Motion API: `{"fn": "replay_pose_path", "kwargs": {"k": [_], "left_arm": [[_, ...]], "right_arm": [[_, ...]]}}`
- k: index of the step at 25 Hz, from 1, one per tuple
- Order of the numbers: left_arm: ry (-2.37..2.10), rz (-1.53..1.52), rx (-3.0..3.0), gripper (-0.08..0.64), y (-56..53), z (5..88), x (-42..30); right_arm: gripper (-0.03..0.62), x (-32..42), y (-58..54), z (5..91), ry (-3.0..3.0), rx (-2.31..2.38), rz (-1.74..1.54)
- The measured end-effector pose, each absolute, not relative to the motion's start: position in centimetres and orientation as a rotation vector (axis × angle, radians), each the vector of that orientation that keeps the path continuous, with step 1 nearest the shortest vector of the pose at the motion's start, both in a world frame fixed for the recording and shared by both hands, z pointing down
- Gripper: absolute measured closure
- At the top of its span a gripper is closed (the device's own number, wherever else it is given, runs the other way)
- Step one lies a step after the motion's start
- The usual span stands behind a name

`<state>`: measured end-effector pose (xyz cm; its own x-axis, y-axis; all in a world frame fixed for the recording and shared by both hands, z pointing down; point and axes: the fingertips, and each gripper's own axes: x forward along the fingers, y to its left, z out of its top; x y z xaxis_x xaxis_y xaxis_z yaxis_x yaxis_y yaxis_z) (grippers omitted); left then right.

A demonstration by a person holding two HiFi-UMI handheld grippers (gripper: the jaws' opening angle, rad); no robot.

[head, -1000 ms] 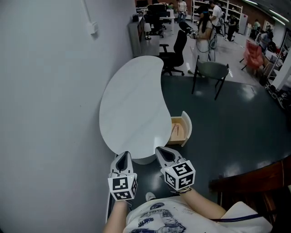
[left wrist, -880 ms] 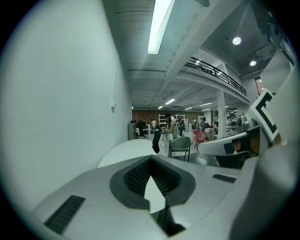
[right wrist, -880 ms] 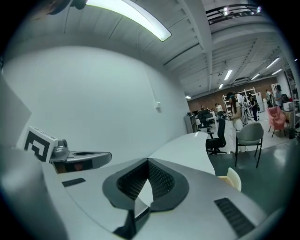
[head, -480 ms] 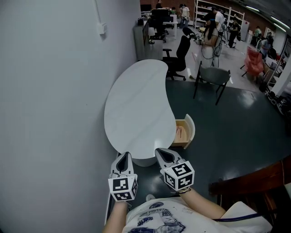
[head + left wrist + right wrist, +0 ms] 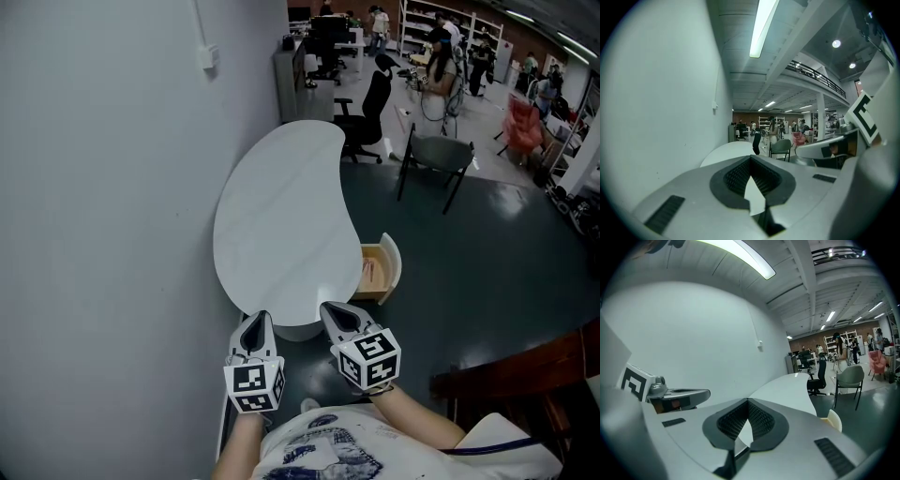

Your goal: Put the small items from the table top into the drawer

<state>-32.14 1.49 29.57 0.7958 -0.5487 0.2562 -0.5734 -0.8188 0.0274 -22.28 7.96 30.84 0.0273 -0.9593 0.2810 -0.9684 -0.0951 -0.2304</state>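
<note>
The drawer (image 5: 394, 269) stands pulled out on the right side of the table, just below the edge of the top. Something pinkish lies in it, too small for me to tell what. The table top (image 5: 281, 211) is a white, kidney-shaped slab, smooth with a faint sheen. Its long left edge runs close along the plain grey wall (image 5: 112, 234).

I hold my left tongs (image 5: 253, 326) and my right tongs (image 5: 337, 312) side by side just short of the table's near end. Both point toward it and a little downward. Each pair is pressed together at the tips with nothing between them. Only the ribbed hollow behind the tips leaves a sliver of white top showing through.

Around the table lies a dark, glossy floor (image 5: 469, 272) that mirrors the lamps. A black office chair (image 5: 367, 112) stands at the far end of the top, and a grey-green chair (image 5: 439, 150) on thin dark legs stands to its right. High on the wall sits a small white box (image 5: 208, 58). Farther back are shelves (image 5: 410, 17) and people (image 5: 439, 64) standing about. A long strip lamp (image 5: 761, 28) runs along the ceiling. Dark reddish-brown furniture (image 5: 525, 375) sits near my right side.
</note>
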Motion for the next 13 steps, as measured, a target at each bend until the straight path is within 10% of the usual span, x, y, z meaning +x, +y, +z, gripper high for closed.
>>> {"fn": "replay_pose_path", "kwargs": {"k": [13], "left_arm": [[-0.888,0.373,2.874,0.537,2.08,29.40,-32.15]], "right_arm": [[0.572,-22.49,8.53,30.57,-2.089,2.238,0.588]]}}
